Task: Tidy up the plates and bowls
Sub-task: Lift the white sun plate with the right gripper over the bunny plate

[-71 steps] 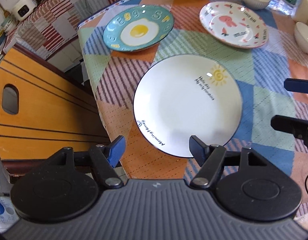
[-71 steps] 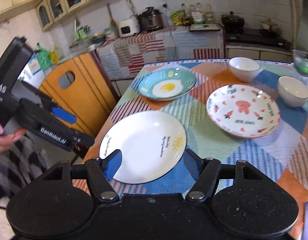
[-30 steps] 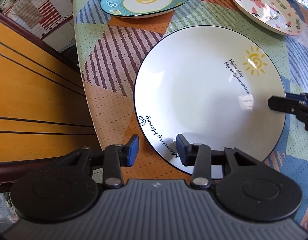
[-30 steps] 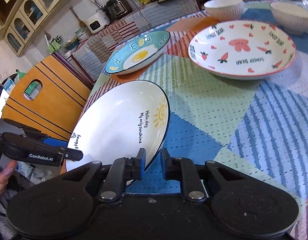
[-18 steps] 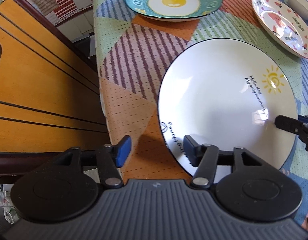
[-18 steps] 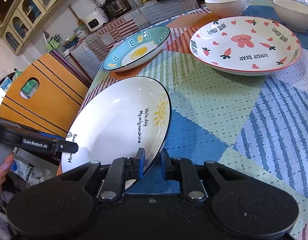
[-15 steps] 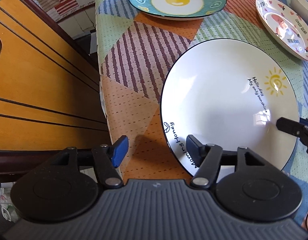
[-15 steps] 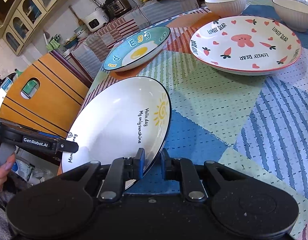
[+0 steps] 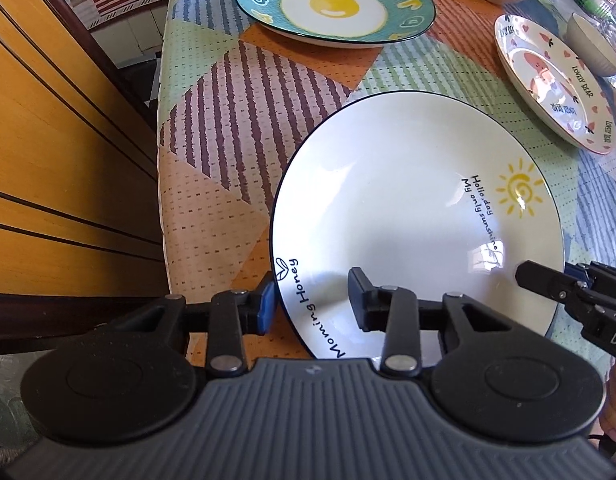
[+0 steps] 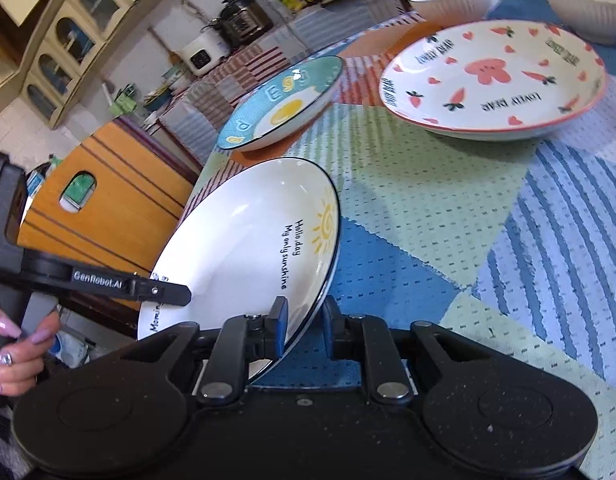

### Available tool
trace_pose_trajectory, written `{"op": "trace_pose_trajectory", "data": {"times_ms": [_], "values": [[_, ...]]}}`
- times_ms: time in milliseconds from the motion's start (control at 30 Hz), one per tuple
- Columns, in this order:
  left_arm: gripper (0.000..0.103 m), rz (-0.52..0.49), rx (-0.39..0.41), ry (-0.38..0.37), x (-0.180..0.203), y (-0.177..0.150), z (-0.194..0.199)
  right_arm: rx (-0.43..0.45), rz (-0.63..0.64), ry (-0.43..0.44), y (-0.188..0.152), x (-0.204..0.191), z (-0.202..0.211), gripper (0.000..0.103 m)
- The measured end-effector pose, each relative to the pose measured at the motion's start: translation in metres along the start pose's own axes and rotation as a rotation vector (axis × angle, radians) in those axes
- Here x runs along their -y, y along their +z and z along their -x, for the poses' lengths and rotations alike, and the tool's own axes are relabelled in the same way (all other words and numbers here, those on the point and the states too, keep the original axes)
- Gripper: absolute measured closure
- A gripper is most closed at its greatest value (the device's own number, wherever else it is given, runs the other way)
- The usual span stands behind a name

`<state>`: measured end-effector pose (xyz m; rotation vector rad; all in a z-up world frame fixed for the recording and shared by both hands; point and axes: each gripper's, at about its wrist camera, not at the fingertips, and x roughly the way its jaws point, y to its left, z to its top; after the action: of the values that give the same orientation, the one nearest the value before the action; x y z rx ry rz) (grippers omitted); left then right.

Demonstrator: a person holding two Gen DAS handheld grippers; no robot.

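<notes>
Setting: kitchen with cream wall cupboards, a rice cooker (image 10: 199, 56) and a dark pressure cooker (image 10: 243, 20) on a far counter.
Bench: covered by a patchwork cloth (image 9: 235, 112) of striped and dotted panels; an orange wooden chair back (image 9: 47, 152) stands just beside its left edge.
White sun plate (image 9: 408, 216): printed "Hollo.day My only sunshine" and "Morning Honey", dark rim, near the bench's left front corner; in the right wrist view it sits tilted, its right edge raised off the cloth.
Right claw (image 10: 303, 326): closed narrow on the white sun plate's near right rim, one blue-padded finger over the inside and the other under it.
Left claw (image 9: 314, 306): jaws moderately apart, straddling the plate's near left rim at the "Morning Honey" lettering; the blue left pad lies just outside the rim, the right finger over the plate's inside. Whether either pad touches the plate I cannot tell.
Left hand (image 10: 15, 354): lilac nails, wrapped on the left claw's handle.
Egg plate (image 9: 334, 2): teal, fried-egg print, flat at the far left of the bench.
Bear plate (image 10: 492, 76): white with red hearts and carrots, "LOVELY BEAR", to the right.
White ribbed bowls (image 10: 448, 0): two behind the bear plate, apart from each other.
</notes>
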<state>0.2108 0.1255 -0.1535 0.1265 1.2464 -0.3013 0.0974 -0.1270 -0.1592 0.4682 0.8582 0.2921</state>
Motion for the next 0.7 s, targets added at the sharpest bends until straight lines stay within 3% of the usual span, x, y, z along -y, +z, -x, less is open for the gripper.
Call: {"op": "trace_pose_trajectory", "data": {"times_ms": [200,400,700], "values": [[0.068,-0.062,-0.009,0.024,0.005,-0.004,0.004,-0.016,0.156,-0.062,0.000,-0.017,0.000,0.080],[0.068,-0.083,-0.009,0.025,0.011,-0.014,0.014,-0.031,0.166,-0.036,0.001,-0.013,0.010,0.080],[0.068,-0.040,0.048,-0.025,0.028,-0.003,0.045,0.043,0.165,-0.032,0.017,-0.012,0.049,0.080]]}}
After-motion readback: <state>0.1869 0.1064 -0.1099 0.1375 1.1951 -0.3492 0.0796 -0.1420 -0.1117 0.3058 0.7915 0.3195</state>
